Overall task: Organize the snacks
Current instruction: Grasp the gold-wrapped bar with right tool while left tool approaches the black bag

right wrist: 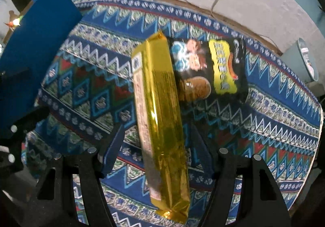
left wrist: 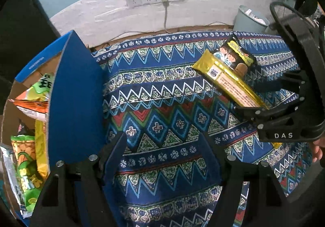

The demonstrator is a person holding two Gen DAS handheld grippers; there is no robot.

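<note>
Gold snack packet (right wrist: pixel 160 125) lies lengthwise between the spread, empty fingers of the right gripper (right wrist: pixel 162 145), above the tablecloth (right wrist: pixel 264 125); left gripper (left wrist: pixel 162 145) hangs open farther off.

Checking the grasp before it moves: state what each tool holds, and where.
Left tool: nothing. Right tool: whether it grips the gold packet lying lengthwise between its fingers cannot be told.

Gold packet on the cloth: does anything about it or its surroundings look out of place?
Yes. The gold packet lies diagonally, its far end overlapping the black snack bag, both still outside the blue box holding other snacks. The right gripper straddles it, open. Nothing is spilled or torn.
</note>
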